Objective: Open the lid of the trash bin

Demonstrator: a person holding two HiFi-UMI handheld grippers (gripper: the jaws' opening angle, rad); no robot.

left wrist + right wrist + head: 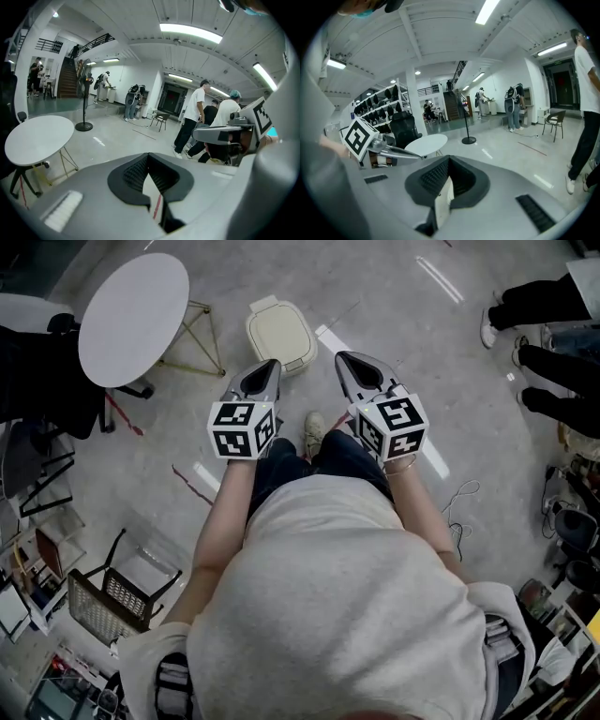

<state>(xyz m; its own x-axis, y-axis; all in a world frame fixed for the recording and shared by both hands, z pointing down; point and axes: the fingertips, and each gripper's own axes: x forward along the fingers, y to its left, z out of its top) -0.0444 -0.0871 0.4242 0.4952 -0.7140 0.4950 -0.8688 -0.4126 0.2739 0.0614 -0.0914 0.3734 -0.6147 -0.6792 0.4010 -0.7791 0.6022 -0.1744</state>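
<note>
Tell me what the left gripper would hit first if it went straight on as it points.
Likely nothing close. The left gripper is held about level: its own view looks over open floor toward a distant black chair, and the trash bin sits below that line. Depth is unclear.

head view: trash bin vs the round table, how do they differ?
Shape: from above the trash bin is a rounded rectangle, while the round table has a circular top.
Colour: the bin is cream, the table top white.
Build: the bin is a closed box low on the floor; the table's top stands on thin wire legs.
Place: the bin lies straight ahead of the person, the table off to their left.
Both are pale.
</note>
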